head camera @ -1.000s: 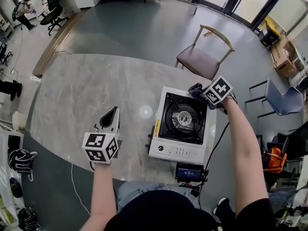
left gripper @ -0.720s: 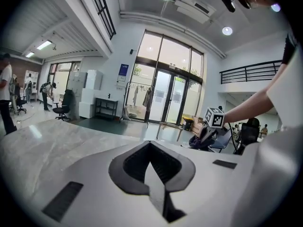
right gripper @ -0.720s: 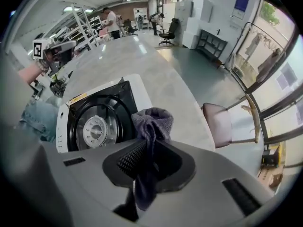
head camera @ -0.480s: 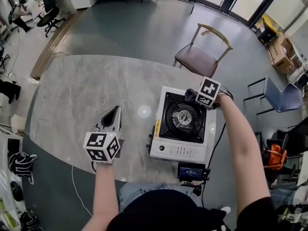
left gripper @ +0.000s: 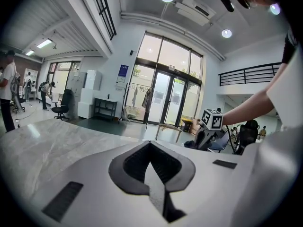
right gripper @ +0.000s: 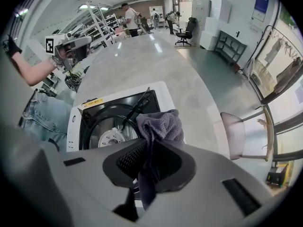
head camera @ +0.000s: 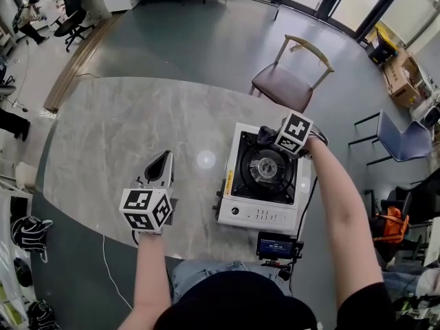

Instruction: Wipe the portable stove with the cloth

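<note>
Right tongs point(right gripper: 150, 162): clamped on grey cloth point(right gripper: 162, 126) — at far edge of portable stove point(head camera: 256, 215)
Left tongs point(left gripper: 152, 178): closed, empty — over counter point(head camera: 117, 136), well apart from stove

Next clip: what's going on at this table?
A person with a gripper in each hand is working on a white portable stove on a marble table. The right gripper has its jaws shut on a dark grey cloth, held at the stove's far rim beside the burner. The left gripper, jaws together and empty, is off to the stove's left.
</note>
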{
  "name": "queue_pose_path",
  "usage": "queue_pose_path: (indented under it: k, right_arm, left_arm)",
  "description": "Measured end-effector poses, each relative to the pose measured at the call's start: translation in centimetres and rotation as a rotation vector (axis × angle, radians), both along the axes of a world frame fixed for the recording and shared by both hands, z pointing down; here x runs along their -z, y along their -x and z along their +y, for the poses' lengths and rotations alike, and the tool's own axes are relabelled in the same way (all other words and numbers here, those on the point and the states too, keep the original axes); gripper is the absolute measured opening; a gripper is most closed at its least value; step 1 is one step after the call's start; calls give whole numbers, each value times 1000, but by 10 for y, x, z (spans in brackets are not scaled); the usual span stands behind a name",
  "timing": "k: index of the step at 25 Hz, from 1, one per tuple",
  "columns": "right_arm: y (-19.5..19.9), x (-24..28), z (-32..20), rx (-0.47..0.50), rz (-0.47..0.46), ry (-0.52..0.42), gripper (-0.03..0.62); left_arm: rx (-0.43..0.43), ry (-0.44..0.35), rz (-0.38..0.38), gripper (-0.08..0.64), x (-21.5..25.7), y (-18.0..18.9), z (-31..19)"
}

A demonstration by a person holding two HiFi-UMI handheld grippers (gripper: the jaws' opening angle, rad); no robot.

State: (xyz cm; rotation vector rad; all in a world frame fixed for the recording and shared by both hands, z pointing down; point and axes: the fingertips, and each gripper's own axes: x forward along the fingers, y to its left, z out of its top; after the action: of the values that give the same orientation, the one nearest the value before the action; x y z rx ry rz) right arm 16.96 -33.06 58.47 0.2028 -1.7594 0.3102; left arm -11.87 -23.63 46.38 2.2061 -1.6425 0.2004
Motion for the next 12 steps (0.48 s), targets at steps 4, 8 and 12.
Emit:
queue_pose_path:
  k: [4,8,12]
  right_arm:
    - [2,0,-2,50,36,-31,67]
    - [9,0,-2,102,64,-70,67]
    - [16,2,-3,177,106,-134,67]
  left_arm:
    - [0,-1,3,-2,0,1,0]
    - [0,-8,2,-2,2,4,1]
    - [-1,-13,0,-2,6,5,2]
